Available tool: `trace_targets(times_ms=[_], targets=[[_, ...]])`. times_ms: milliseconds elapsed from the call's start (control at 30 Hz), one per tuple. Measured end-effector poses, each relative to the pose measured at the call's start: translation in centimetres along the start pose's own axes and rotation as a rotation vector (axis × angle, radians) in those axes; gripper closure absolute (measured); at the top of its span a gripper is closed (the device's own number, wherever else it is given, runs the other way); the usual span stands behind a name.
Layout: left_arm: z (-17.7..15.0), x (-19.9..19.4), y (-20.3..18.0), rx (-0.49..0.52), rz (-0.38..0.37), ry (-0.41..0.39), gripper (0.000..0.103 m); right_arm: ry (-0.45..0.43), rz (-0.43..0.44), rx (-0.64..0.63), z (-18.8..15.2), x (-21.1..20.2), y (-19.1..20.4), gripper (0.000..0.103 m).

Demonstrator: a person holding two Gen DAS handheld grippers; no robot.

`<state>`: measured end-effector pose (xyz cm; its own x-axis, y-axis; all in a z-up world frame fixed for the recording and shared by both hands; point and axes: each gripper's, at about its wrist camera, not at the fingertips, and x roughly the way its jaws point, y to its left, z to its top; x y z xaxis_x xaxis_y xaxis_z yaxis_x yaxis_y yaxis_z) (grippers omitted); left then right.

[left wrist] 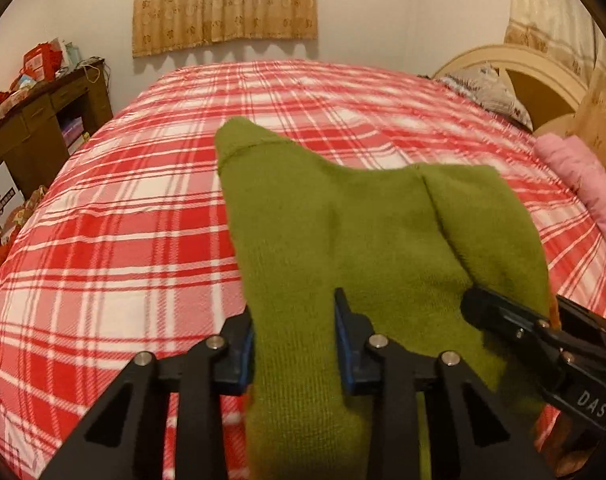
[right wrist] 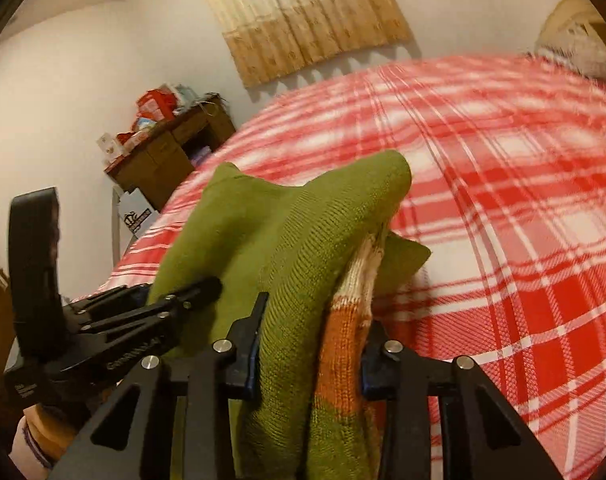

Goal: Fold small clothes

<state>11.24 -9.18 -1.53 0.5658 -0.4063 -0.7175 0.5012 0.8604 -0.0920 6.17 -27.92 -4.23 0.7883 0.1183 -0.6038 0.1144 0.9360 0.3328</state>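
Observation:
A small green knit garment (left wrist: 343, 232) with an orange and white striped part (right wrist: 343, 320) is held up over the red plaid bed (left wrist: 123, 220). My left gripper (left wrist: 295, 336) is shut on the garment's near edge. My right gripper (right wrist: 309, 344) is shut on a bunched fold of green and orange knit. In the left wrist view the right gripper (left wrist: 503, 320) grips the cloth just to the right. In the right wrist view the left gripper (right wrist: 175, 300) grips it at the left. The garment's lower part hangs out of sight.
The bed (right wrist: 503, 200) fills both views. A pink rolled cloth (left wrist: 575, 184) and a pillow (left wrist: 491, 92) lie by the cream headboard (left wrist: 543, 76) at right. A cluttered brown desk (left wrist: 43, 120) stands left of the bed. Curtains (left wrist: 223, 4) hang on the far wall.

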Motion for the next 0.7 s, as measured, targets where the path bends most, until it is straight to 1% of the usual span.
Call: trace_targets(times_ms=[133, 333, 433, 533, 700], targets=[[-0.5, -2.2, 1.4, -0.025, 0.016, -0.022, 0.070, -0.033, 0.010, -0.069, 0.1, -1.5, 3.6, 0.067], [-1.5, -5.6, 4.6, -0.054, 0.098, -0.064, 0.070, -0.050, 0.081, -0.117, 0.2, -2.1, 8.0, 0.067], [-2.2, -6.9, 6.4, -0.077, 0.129, -0.077, 0.070, -0.045, 0.119, -0.143, -0.2, -2.0, 10.5, 0.067], [-3.2, -8.3, 8.9, -0.128, 0.164, -0.079, 0.070, -0.030, 0.170, -0.174, -0.6, -1.4, 12.9, 0.067], [-5.1, -10.5, 13.5, -0.206, 0.257, -0.092, 0.070, 0.008, 0.269, -0.246, -1.2, 0.2, 18.2, 0.067]])
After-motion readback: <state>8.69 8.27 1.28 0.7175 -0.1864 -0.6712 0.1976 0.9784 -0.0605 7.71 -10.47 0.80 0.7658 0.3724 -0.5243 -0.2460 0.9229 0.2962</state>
